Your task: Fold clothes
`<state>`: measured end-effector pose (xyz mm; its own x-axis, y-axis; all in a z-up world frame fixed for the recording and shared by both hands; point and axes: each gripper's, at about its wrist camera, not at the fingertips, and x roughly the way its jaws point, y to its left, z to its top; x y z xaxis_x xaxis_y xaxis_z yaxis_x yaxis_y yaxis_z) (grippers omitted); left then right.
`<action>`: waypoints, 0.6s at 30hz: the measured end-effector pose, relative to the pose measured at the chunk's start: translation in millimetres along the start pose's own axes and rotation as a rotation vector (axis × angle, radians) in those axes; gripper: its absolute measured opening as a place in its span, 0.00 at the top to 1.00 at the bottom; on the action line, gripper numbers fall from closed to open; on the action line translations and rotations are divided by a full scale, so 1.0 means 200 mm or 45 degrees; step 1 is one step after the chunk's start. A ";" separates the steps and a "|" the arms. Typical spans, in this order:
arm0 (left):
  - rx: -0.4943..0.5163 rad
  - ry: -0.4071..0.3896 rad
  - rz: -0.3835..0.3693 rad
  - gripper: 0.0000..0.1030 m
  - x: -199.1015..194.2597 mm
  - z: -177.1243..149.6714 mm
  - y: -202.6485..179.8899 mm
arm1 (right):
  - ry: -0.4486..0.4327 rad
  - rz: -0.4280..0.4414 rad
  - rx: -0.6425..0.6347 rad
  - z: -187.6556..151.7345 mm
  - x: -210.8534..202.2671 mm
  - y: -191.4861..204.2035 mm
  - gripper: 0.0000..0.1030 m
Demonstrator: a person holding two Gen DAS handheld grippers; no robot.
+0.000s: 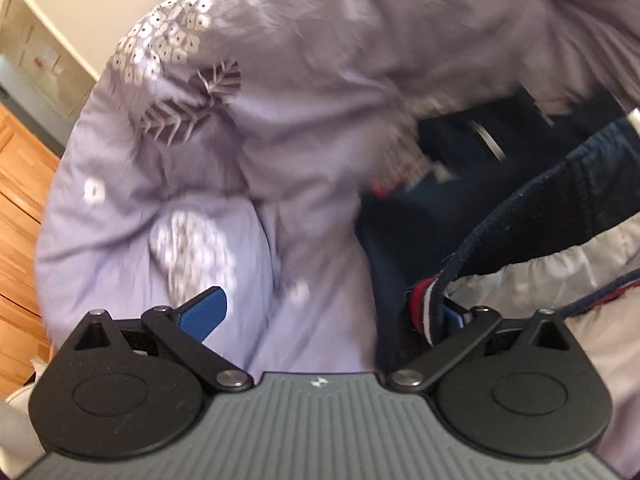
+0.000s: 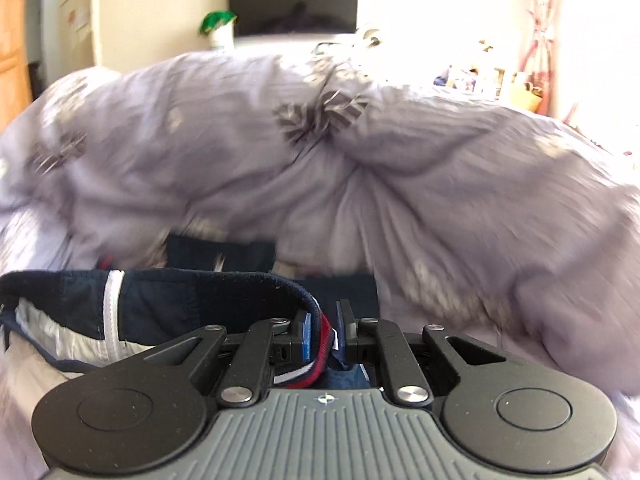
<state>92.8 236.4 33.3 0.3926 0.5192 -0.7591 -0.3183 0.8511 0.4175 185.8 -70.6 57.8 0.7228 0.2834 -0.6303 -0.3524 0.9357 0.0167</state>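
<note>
Right hand-held gripper [image 2: 323, 334] pinches the striped waistband of the navy shorts [image 2: 168, 300]; left hand-held gripper [image 1: 334, 314] stands wide, its right pad at the same waistband. Shorts [image 1: 520, 184] hang between them against a lavender duvet [image 1: 280, 128] on the bed.

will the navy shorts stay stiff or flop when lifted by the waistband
Probably floppy: the navy shorts sag away from the right gripper pinching the striped waistband. Likely light, since thin white lining shows. The elastic band may stretch under pull.
</note>
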 end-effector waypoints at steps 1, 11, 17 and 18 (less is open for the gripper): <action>-0.020 0.007 0.017 0.00 0.09 0.07 0.00 | -0.003 0.004 0.022 0.03 0.12 0.00 0.86; -0.078 0.331 -0.086 0.02 0.78 0.23 -0.08 | 0.223 0.062 0.175 0.03 0.80 -0.05 0.21; -0.314 0.284 -0.359 0.01 0.76 0.35 0.17 | 0.167 0.318 -0.267 -0.07 0.54 0.19 0.41; -0.315 0.291 -0.331 0.01 0.76 0.35 0.18 | 0.209 0.378 -0.377 -0.12 0.54 0.30 0.52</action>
<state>202.4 351.6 -32.2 0.2944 0.2357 -0.9262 -0.4423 0.8927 0.0866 228.0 10.9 -28.2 0.4692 0.4708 -0.7471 -0.7025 0.7117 0.0073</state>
